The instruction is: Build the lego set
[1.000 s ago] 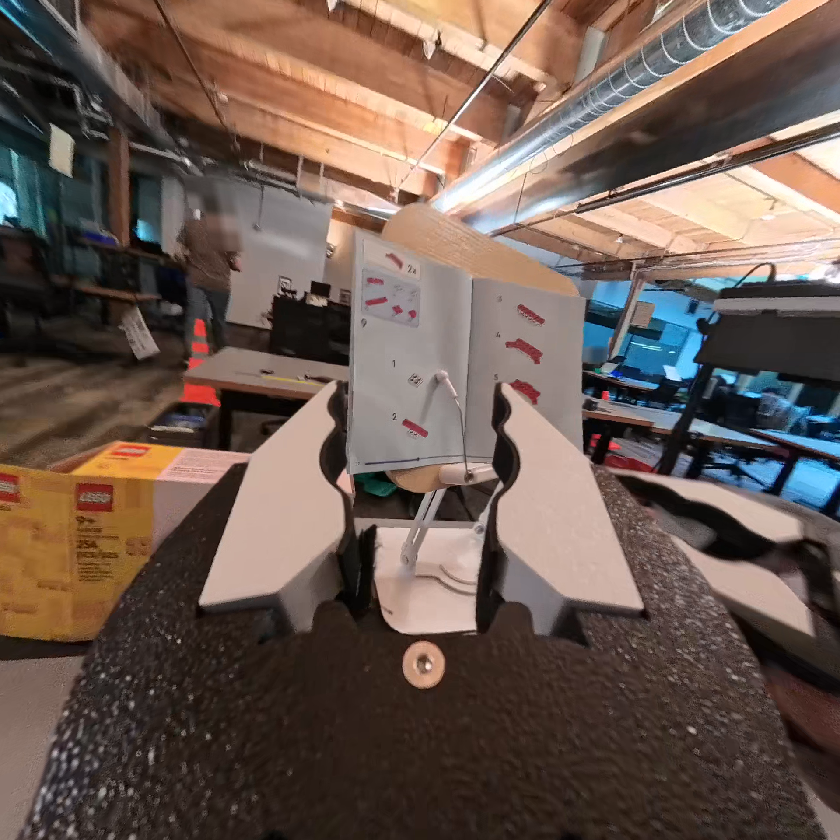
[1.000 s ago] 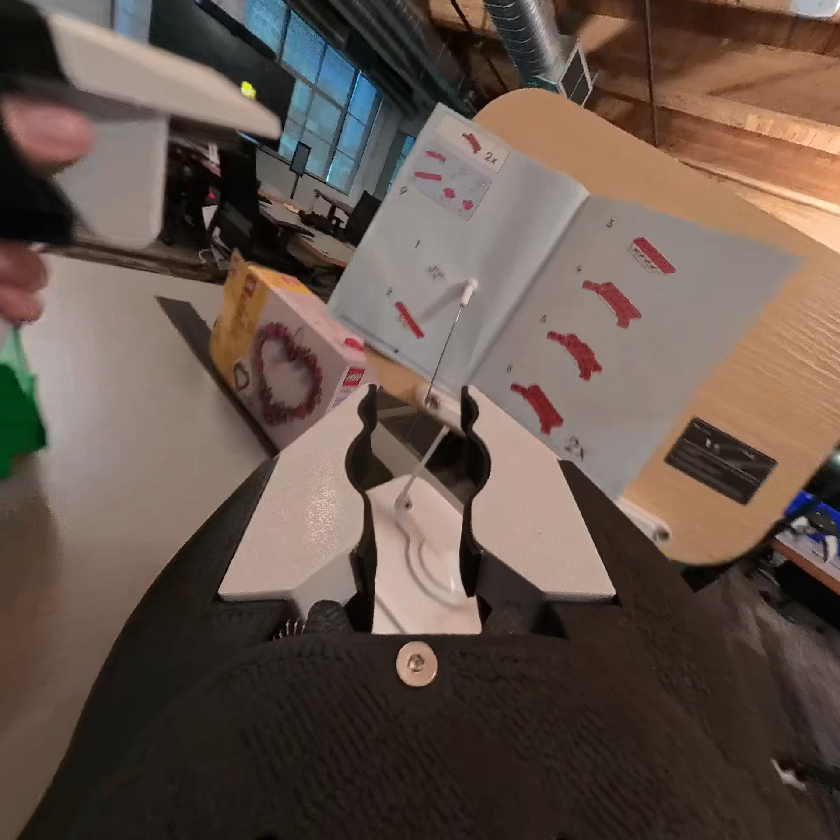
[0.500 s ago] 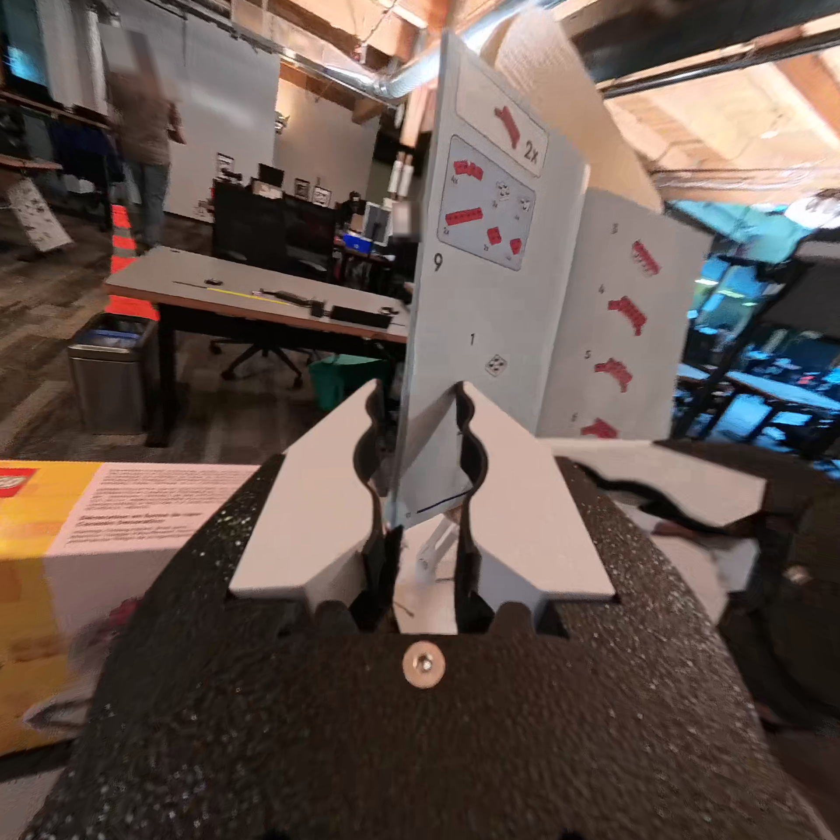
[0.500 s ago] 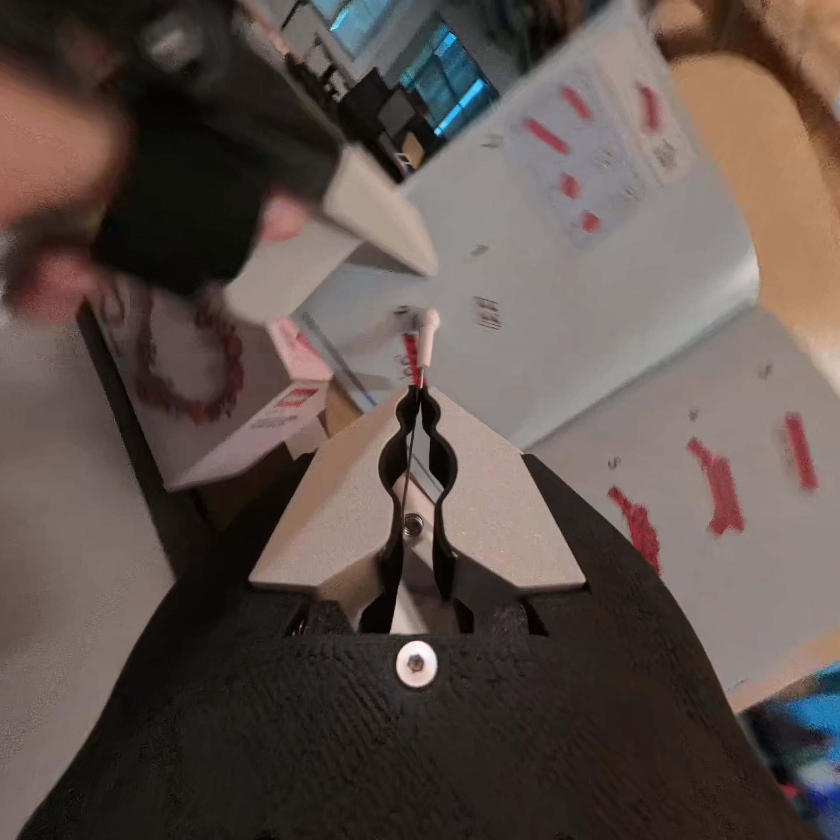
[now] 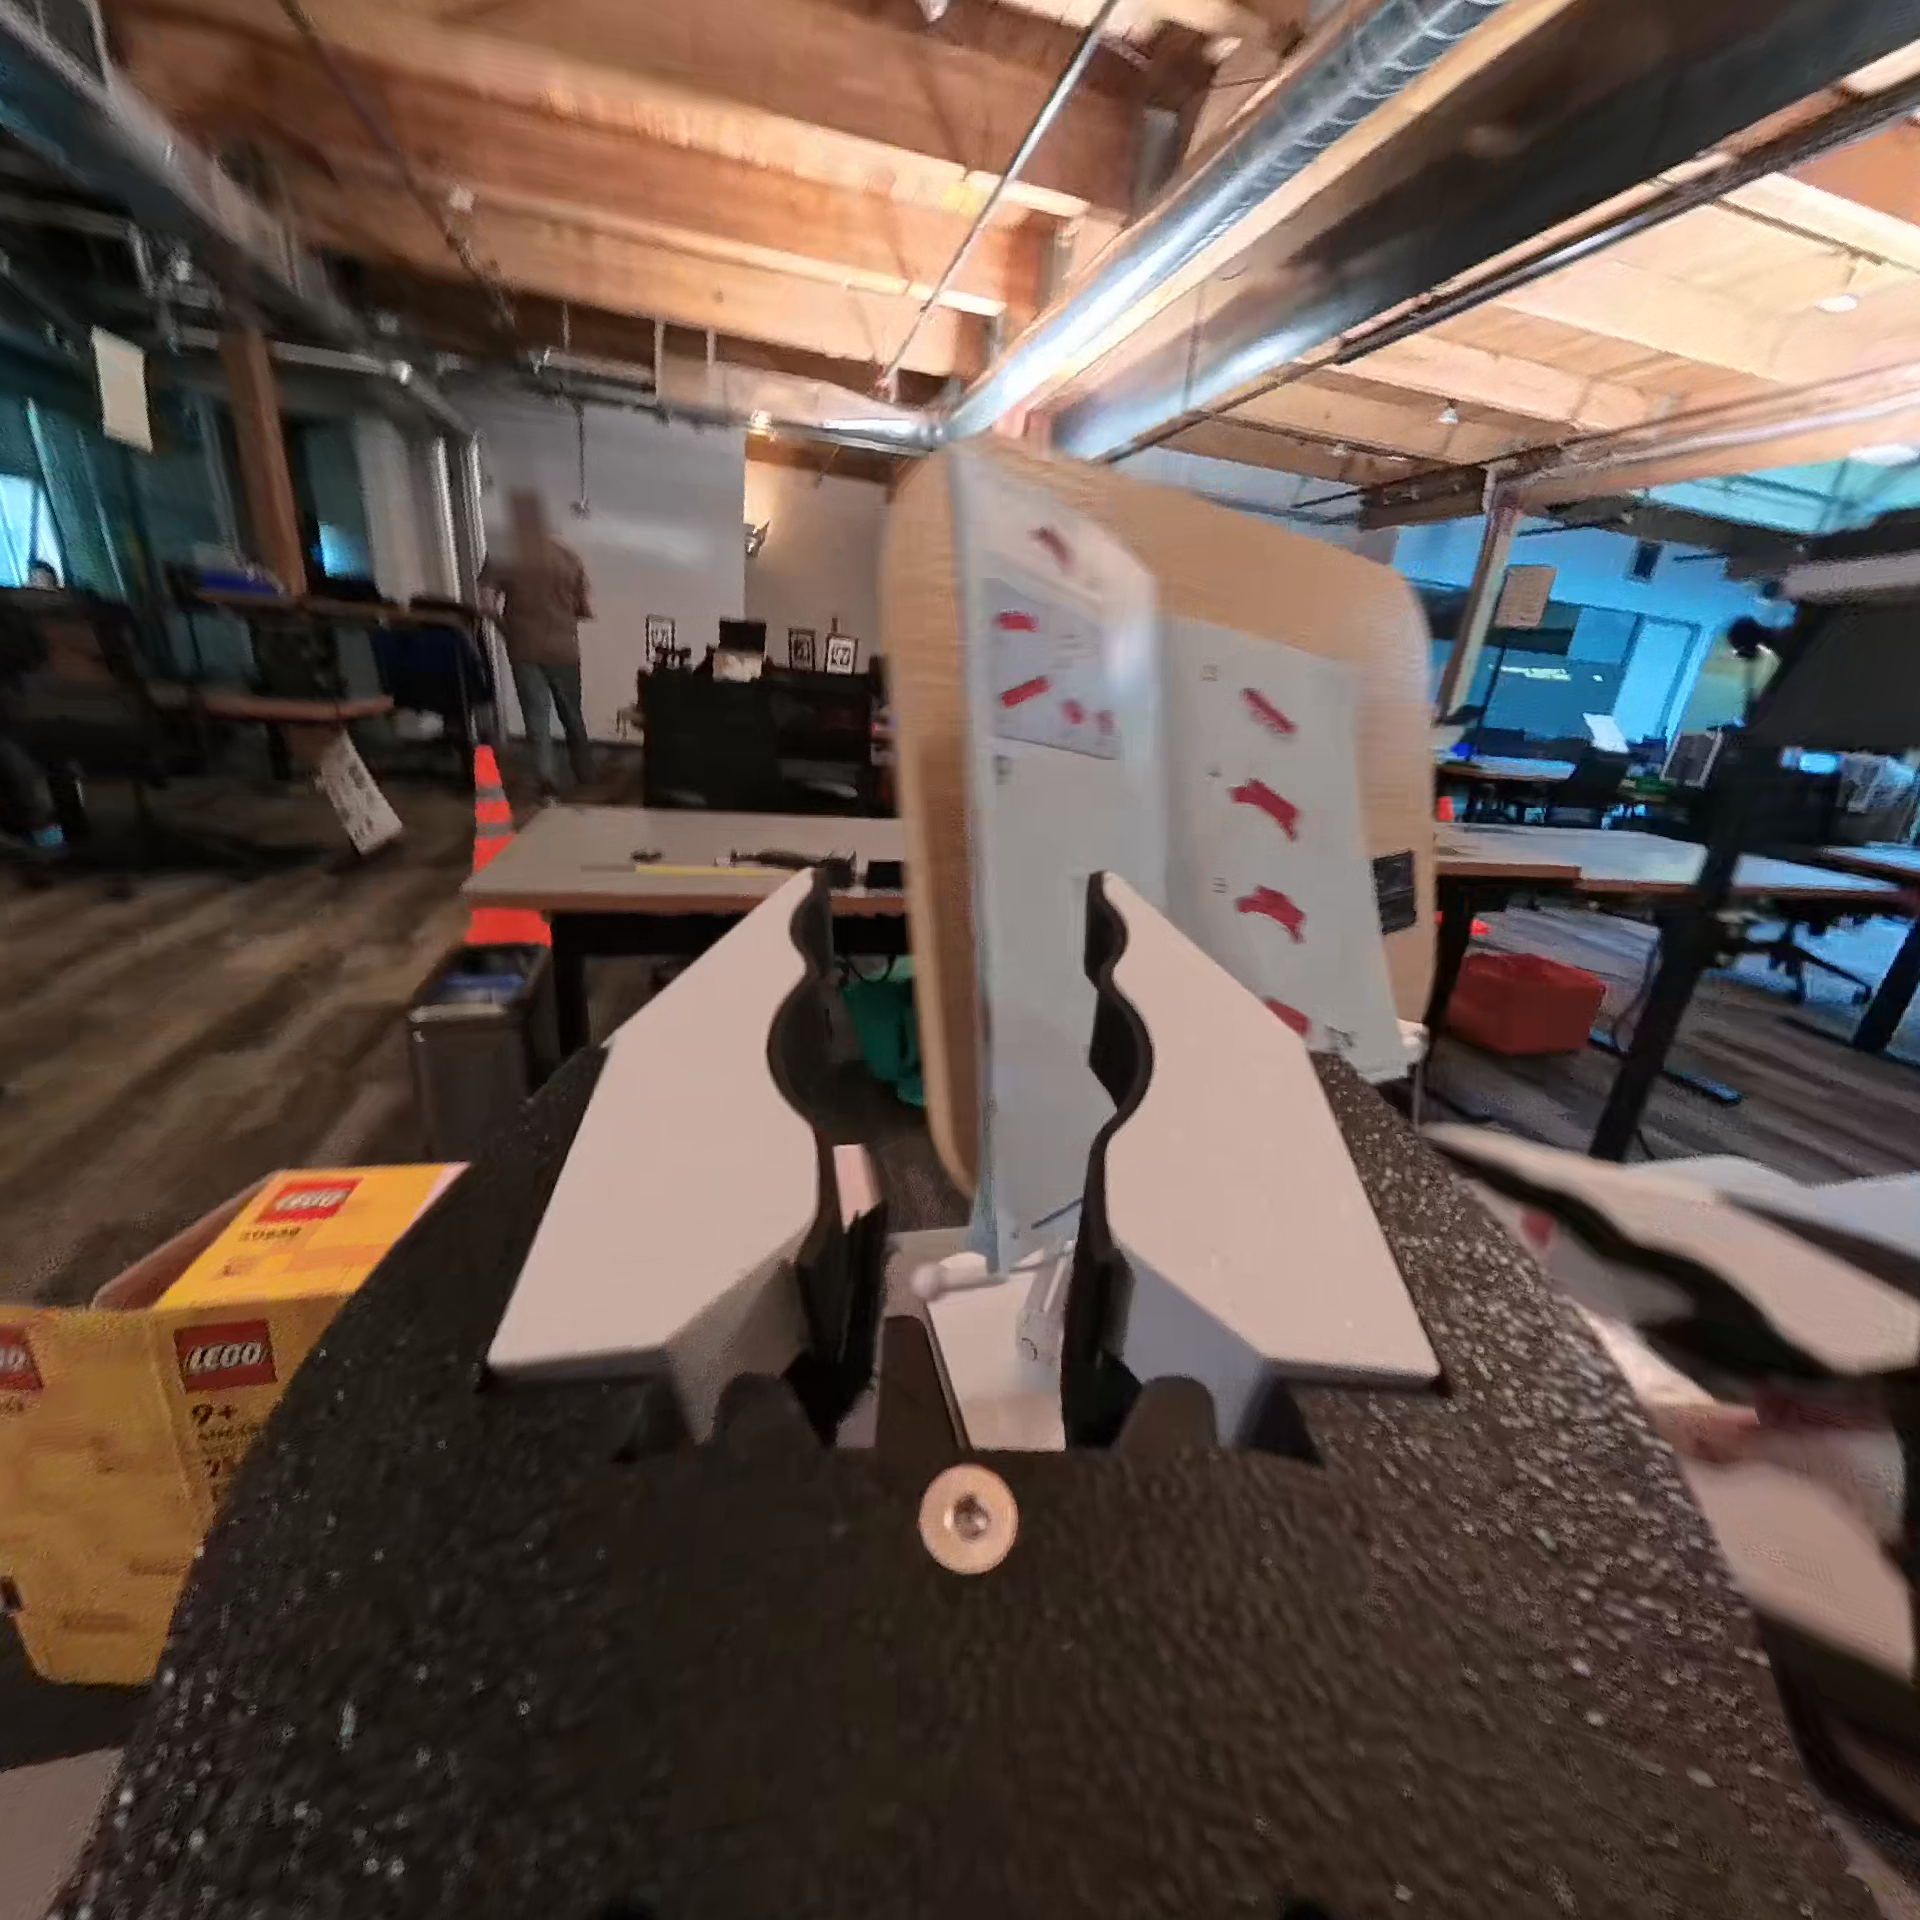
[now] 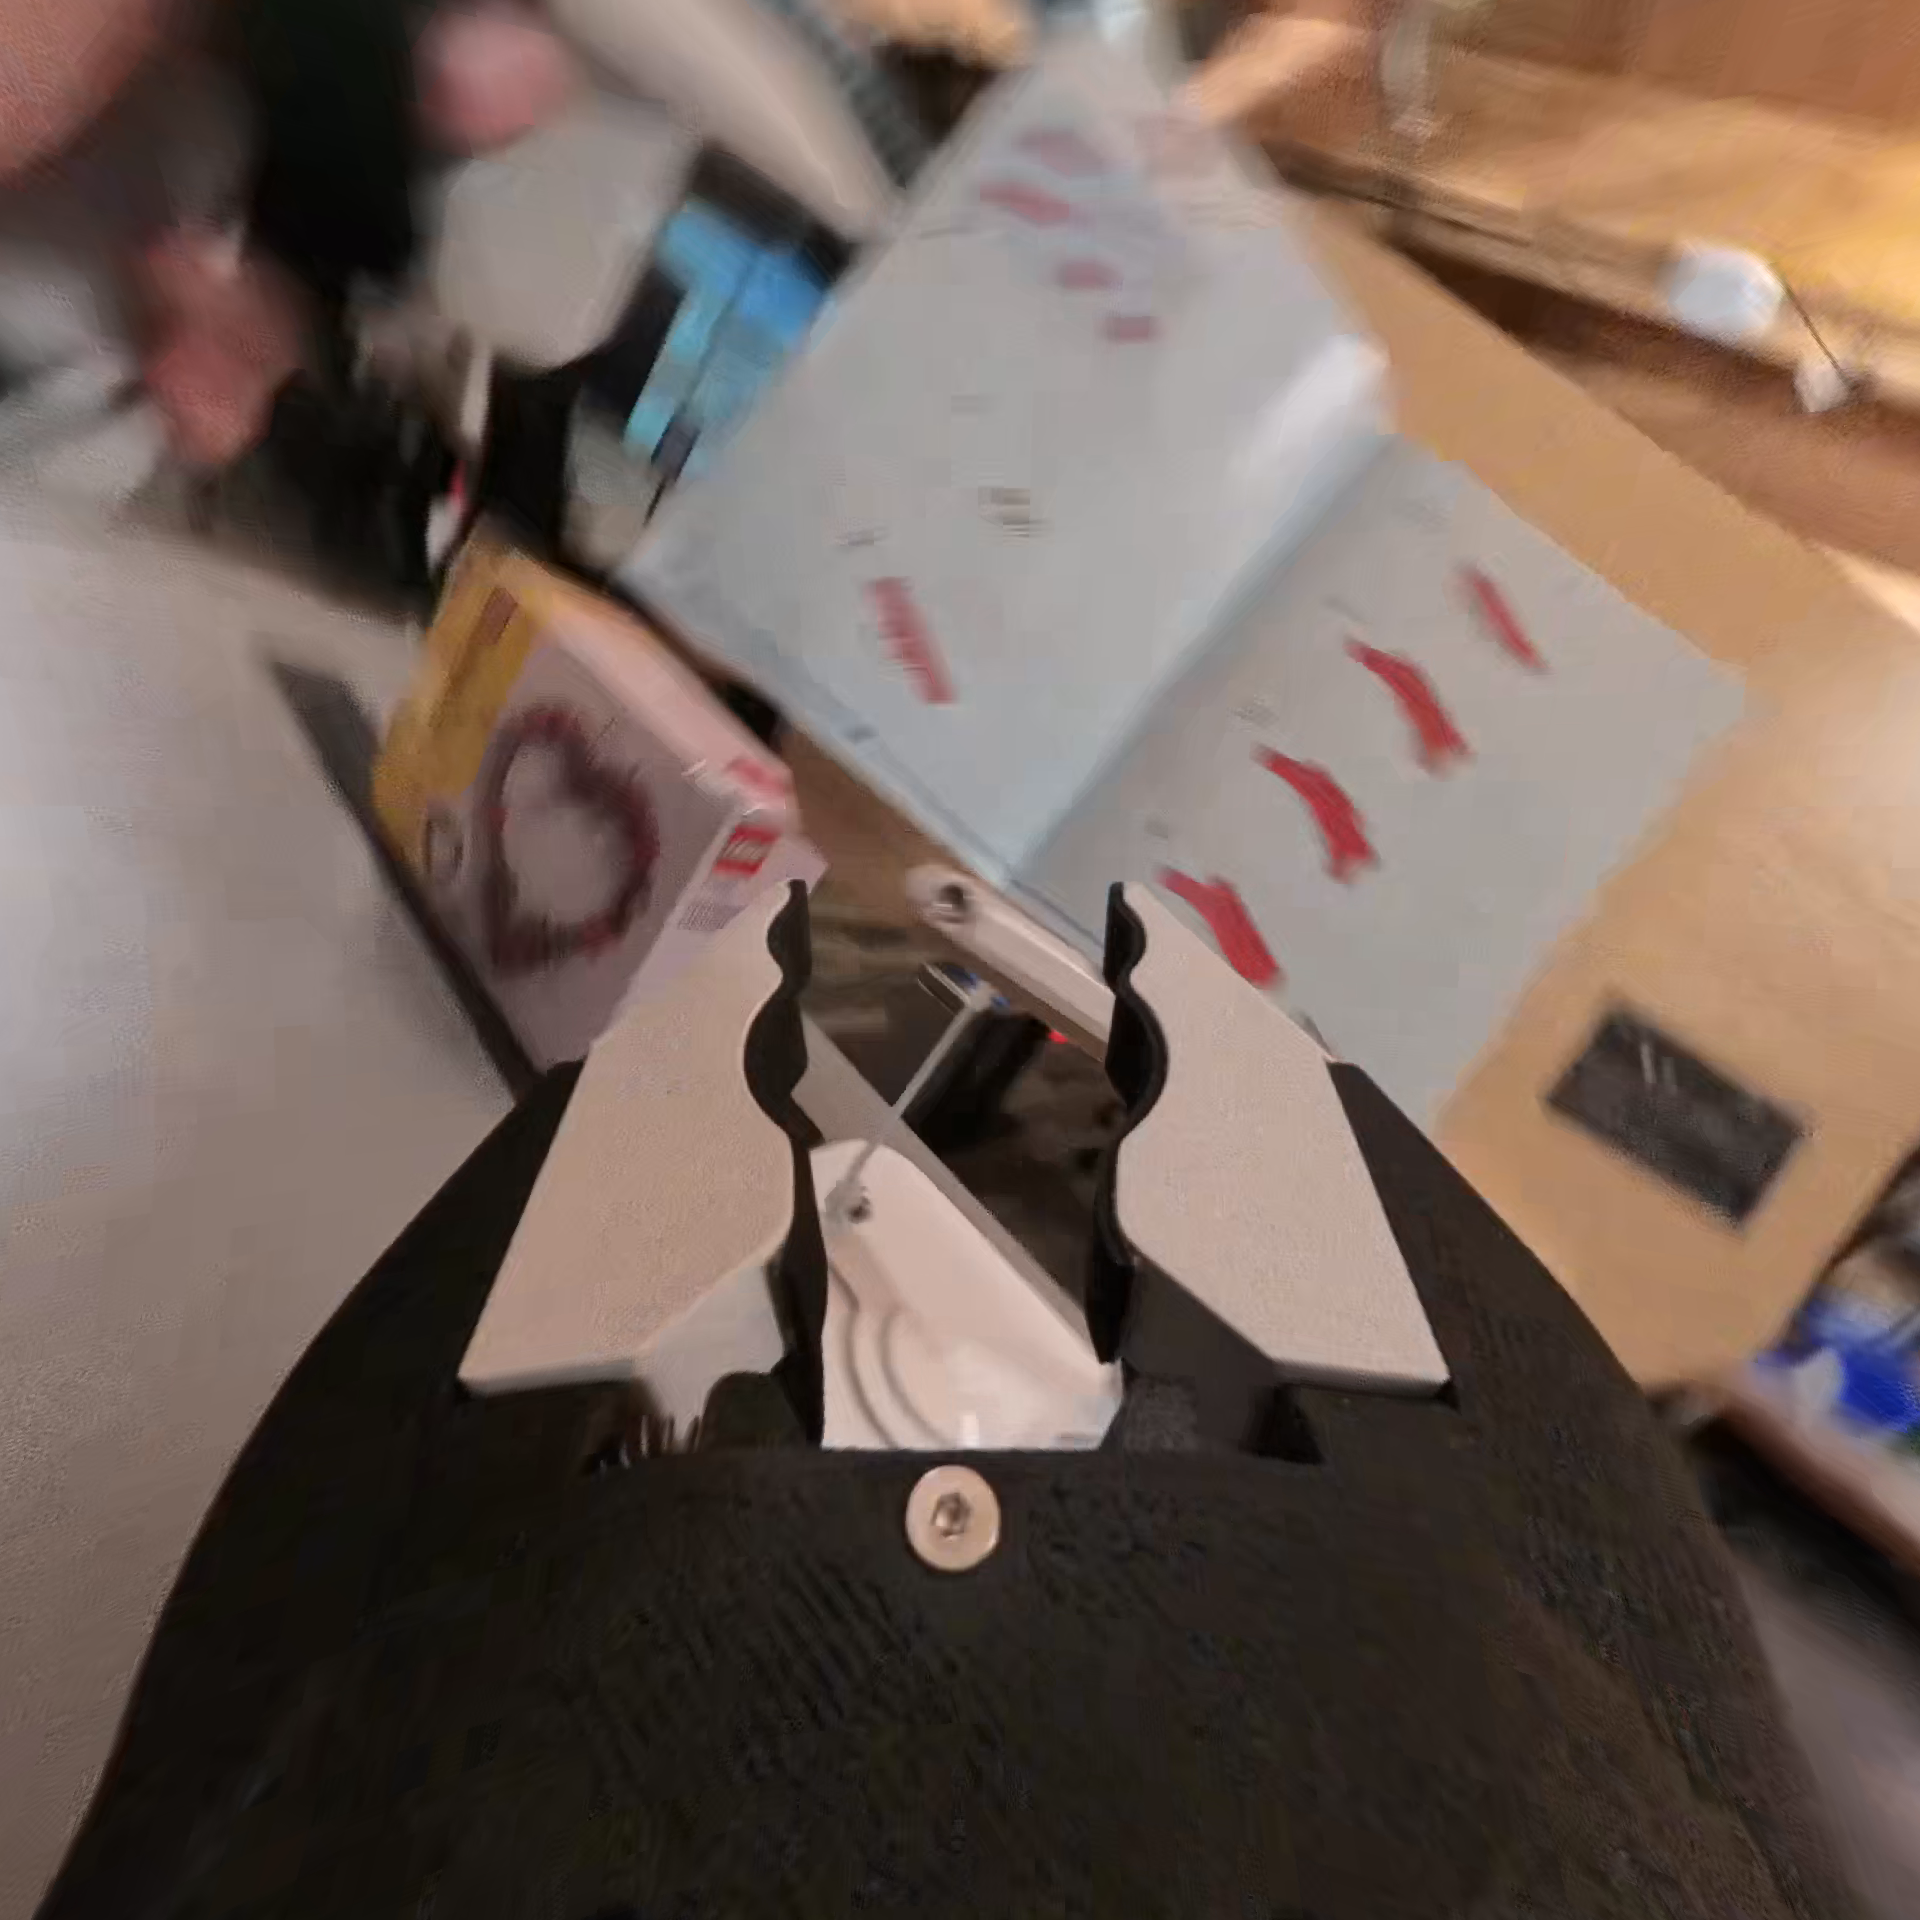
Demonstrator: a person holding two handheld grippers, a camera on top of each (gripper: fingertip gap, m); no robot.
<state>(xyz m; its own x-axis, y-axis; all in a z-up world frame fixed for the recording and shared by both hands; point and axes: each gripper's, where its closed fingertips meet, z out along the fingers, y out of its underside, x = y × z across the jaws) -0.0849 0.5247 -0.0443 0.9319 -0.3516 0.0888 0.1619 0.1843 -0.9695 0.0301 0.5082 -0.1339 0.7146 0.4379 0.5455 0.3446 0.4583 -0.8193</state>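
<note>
Left gripper point(image 5: 951, 914) open, fingers spread to either side of the lower left page edge of the instruction booklet point(image 5: 1049, 935); nothing is clamped. Right gripper point(image 6: 951, 920) likewise open and empty, pointed at the foot of the same booklet point(image 6: 1049, 582); this view is motion-blurred. The booklet stands open on a tan wooden book stand point(image 5: 1247, 582) whose white base point(image 6: 935, 1340) and wire page holder point(image 6: 914, 1086) lie between the right gripper's fingers.

Step in hand, as judged: turning or resettling a page so that the next building stage can be read. To do it well, close the left gripper on the free page edge only, near its lower corner, and sweep the sheet across in a shallow arc; a pull straight outward would likely tear the paper or tip the stand. The right gripper should lift the wire holder clear first, then lower it onto the settled page. Whether the holder is now pressing the page cannot be told.

The booklet is pale blue-grey, its spread printed with small red part drawings in numbered rows; the left page bows forward, edge-on to the left wrist view. The yellow lego box point(image 5: 156, 1382), bearing a red heart picture on its face point(image 6: 582, 821), sits on the bench point(image 6: 135, 935) at about 8 o'clock of the booklet. No loose bricks are visible in either view.
</note>
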